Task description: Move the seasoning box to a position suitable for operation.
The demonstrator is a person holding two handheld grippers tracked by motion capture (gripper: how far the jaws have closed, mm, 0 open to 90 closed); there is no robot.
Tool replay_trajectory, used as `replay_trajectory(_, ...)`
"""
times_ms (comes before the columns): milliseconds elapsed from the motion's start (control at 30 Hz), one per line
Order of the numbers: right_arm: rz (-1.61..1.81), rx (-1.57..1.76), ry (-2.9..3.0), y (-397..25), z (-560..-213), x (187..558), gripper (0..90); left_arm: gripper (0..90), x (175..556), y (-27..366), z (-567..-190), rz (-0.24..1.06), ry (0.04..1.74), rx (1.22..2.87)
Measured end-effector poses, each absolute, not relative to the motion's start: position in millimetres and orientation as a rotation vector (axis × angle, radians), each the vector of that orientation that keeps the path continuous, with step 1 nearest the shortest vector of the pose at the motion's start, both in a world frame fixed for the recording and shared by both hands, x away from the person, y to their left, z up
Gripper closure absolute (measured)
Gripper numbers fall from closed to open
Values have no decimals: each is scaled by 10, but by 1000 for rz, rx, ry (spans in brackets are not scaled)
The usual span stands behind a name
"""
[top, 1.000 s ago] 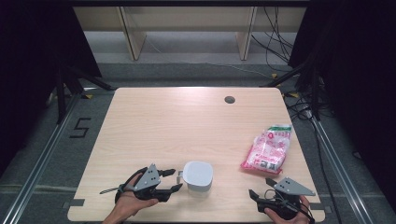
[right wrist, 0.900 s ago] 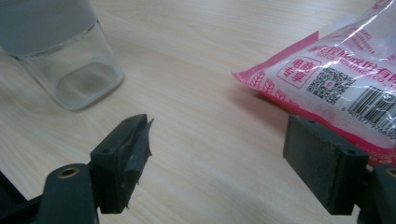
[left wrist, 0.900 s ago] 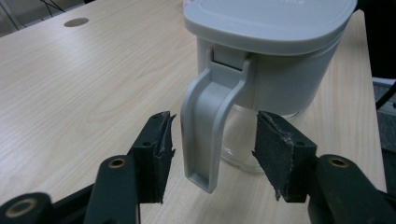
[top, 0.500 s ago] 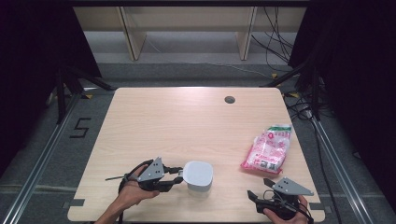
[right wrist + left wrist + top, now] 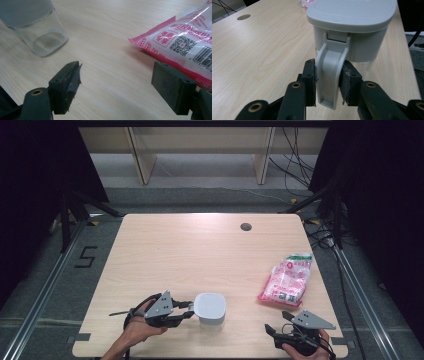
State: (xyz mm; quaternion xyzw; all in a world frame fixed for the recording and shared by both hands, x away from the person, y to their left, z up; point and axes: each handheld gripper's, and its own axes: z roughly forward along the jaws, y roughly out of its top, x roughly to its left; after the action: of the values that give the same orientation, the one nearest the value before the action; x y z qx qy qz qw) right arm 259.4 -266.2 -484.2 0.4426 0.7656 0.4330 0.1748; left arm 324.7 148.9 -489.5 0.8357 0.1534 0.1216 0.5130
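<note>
A clear container with a grey lid (image 5: pixel 209 307) stands near the table's front edge, left of centre. Its grey latch flap (image 5: pixel 331 72) hangs down the side, and my left gripper (image 5: pixel 188 308) is shut on that flap, pads (image 5: pixel 310 82) pressing both its edges. The container's clear base (image 5: pixel 42 37) shows in the right gripper view at upper left. A pink and white packet (image 5: pixel 287 280) lies at the right side of the table. My right gripper (image 5: pixel 272 331) stands open at the front right corner, short of the packet (image 5: pixel 185 42), nothing between its jaws.
A round dark grommet (image 5: pixel 245 226) sits near the table's far edge. The table's right edge and front edge are close to my right hand. Shelving legs and cables stand on the floor beyond the table.
My left gripper moved right to the container and shut on its latch flap. The right gripper stayed almost in place near the front right corner.
</note>
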Motion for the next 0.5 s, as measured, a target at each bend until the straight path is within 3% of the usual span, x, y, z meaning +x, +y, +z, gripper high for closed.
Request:
replay_trajectory(300,1229,1255,2179,-2651,-4843,2602,239,671,3132,1613,-4897,195,376,1992)
replay_trajectory(500,1225,1219,2177,-2673,-4845,2624,239,683,3125,1560,-4909,249,436,1970)
